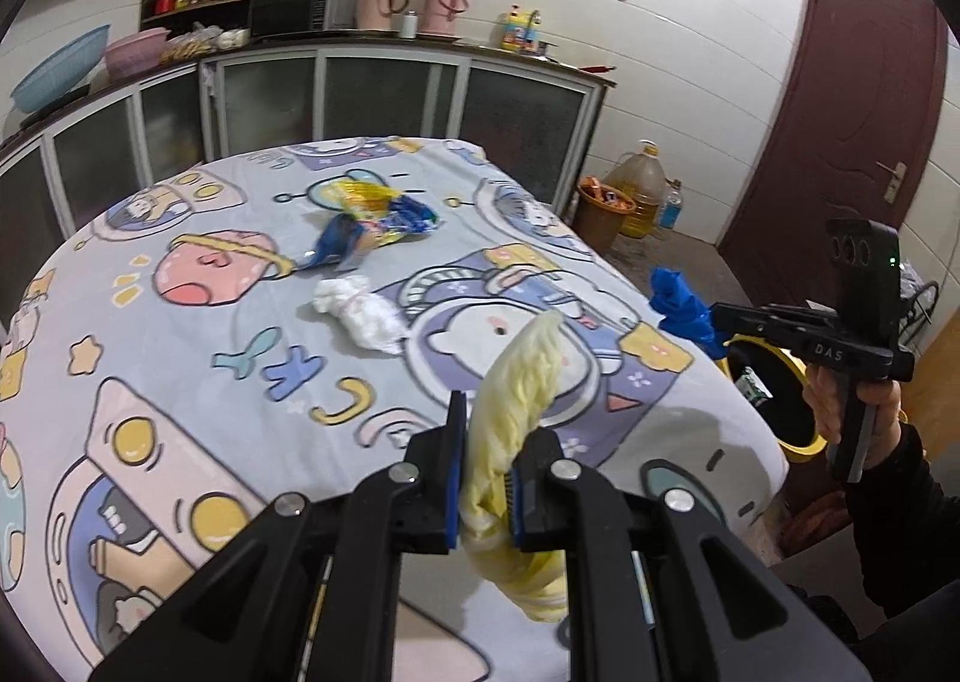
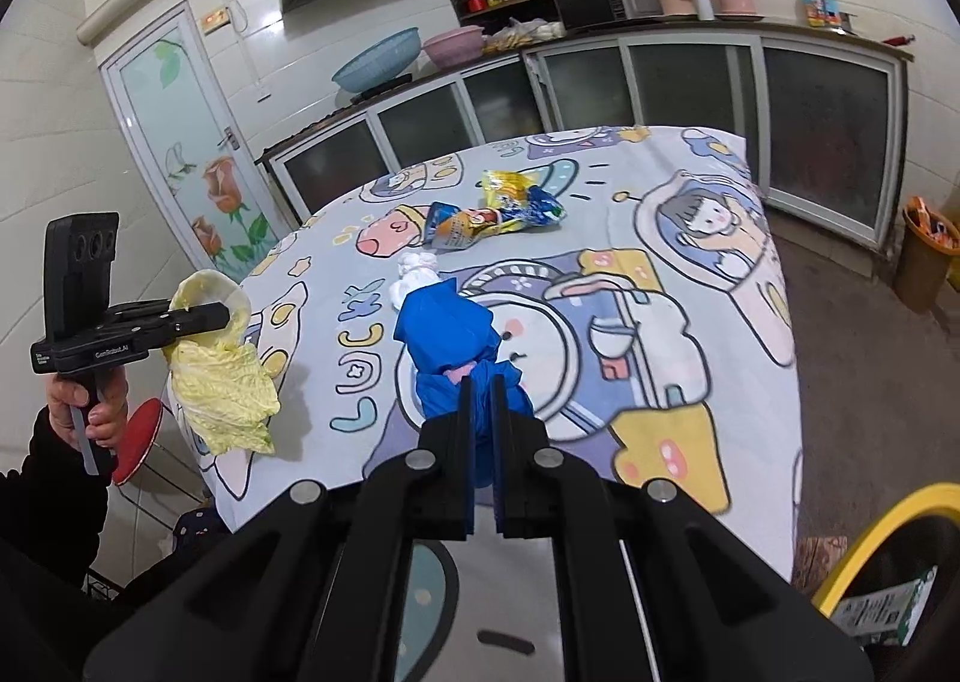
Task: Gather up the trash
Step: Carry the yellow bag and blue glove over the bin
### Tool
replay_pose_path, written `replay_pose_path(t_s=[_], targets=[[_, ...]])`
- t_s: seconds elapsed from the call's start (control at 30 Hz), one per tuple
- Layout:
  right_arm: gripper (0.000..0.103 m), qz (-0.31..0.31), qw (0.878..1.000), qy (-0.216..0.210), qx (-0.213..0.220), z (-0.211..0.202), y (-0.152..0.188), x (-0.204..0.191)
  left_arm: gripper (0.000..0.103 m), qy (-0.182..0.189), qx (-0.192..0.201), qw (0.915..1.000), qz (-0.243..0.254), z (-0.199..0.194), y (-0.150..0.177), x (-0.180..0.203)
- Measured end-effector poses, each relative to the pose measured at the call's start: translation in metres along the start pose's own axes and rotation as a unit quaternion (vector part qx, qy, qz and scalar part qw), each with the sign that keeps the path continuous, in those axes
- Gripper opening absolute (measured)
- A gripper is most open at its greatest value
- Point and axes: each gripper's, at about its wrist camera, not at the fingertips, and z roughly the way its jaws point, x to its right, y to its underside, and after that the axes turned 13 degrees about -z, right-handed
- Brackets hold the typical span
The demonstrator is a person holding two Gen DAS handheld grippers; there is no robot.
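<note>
The left gripper (image 1: 487, 466) has its pads clamped on a limp yellow cabbage leaf (image 1: 528, 382), which hangs above and below the fingers. The right gripper (image 2: 485, 442) is pinched tight on a crumpled blue bag (image 2: 450, 334), bunched just ahead of its tips. Beyond both, on the cartoon-print tablecloth (image 1: 180, 382), lie a white tissue wad (image 1: 360, 310) and, farther off, crushed snack wrappers (image 1: 372, 220). A yellow-rimmed bin (image 2: 888, 550) sits low, right of the right fingers.
</note>
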Motion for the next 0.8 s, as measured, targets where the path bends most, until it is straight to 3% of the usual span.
replay_pose_path(t_s=[0.43,0.8], targets=[[0.005,0.057,0.997,0.042,0.012,-0.043,0.046,0.032,0.01,0.071,-0.028,0.9956,0.054,0.04,-0.001,0.082],[0.005,0.117,0.982,0.144,0.016,-0.111,0.09,0.086,0.01,0.153,-0.057,0.9796,0.117,0.084,-0.004,0.177]])
